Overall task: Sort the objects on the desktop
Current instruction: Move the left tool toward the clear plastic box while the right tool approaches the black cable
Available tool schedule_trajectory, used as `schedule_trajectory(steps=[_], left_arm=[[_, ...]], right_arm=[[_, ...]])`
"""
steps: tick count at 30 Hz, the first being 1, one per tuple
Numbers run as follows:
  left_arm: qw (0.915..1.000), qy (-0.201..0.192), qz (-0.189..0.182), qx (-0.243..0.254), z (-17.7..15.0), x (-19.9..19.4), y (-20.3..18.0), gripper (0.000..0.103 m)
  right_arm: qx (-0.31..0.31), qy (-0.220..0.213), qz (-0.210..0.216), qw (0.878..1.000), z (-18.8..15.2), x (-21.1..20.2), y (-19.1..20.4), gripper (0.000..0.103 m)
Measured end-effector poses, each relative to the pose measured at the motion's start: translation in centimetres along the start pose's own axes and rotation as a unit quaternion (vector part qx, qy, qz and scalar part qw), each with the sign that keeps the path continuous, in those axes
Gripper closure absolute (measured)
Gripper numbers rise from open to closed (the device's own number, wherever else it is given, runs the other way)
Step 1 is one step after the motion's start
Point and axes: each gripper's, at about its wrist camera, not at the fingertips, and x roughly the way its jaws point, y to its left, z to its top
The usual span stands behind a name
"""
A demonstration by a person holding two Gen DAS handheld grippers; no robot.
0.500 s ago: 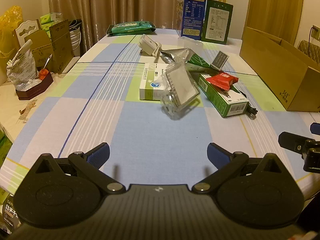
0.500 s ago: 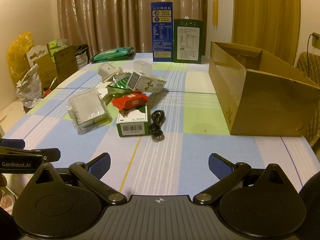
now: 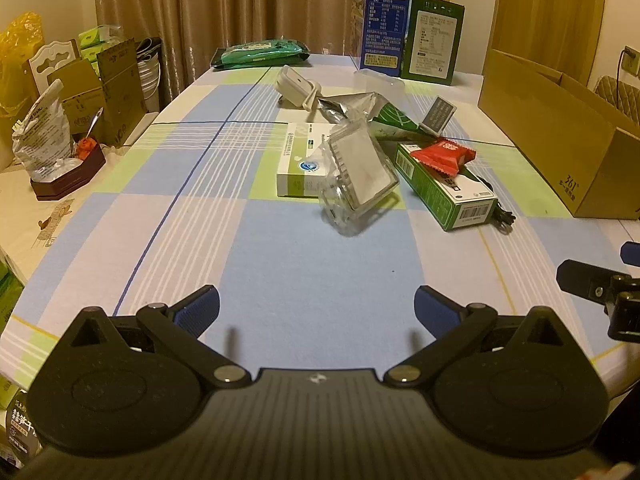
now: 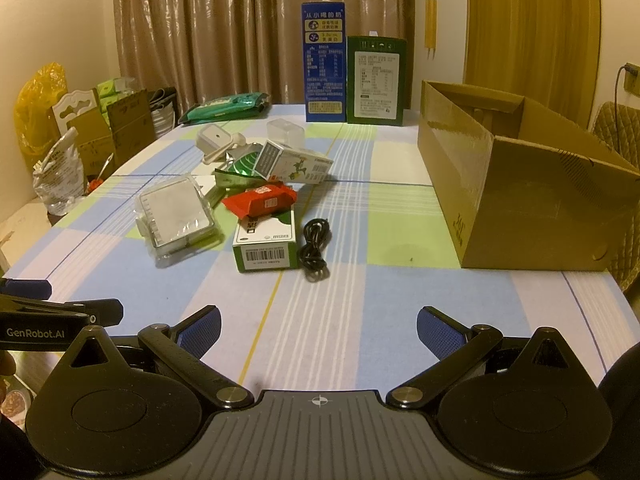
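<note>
Desktop objects lie in a loose heap on my counter (image 4: pixel 360 320), mid-way up its checked cloth: a clear case (image 4: pixel 176 214) nearest my left side, leaning on a white box (image 3: pixel 298 164) as the left wrist view shows; a green box (image 4: pixel 266 242) with a red packet (image 4: pixel 262 202) on top of it; a black cable (image 4: pixel 314 246) coiled just beside the green box; a foil pouch (image 3: pixel 352 104) and a small carton (image 4: pixel 294 162) behind them. A cardboard box (image 4: pixel 520 196) stands open on the right, well apart from the heap. My left hand-held gripper (image 3: pixel 316 306) hangs over bare cloth with its fingers spread wide and nothing between them. My right hand-held gripper (image 4: pixel 318 326) is spread just as wide, empty too, short of the cable and the green box
</note>
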Motion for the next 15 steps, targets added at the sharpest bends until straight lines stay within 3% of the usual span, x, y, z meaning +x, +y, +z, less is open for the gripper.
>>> schedule_trajectory(steps=[15], left_arm=[[1.0,0.0,0.0,0.0,0.0,0.02,0.0,0.001]], right_arm=[[0.0,-0.001,-0.006,1.0,-0.09,0.0,-0.1,0.002]])
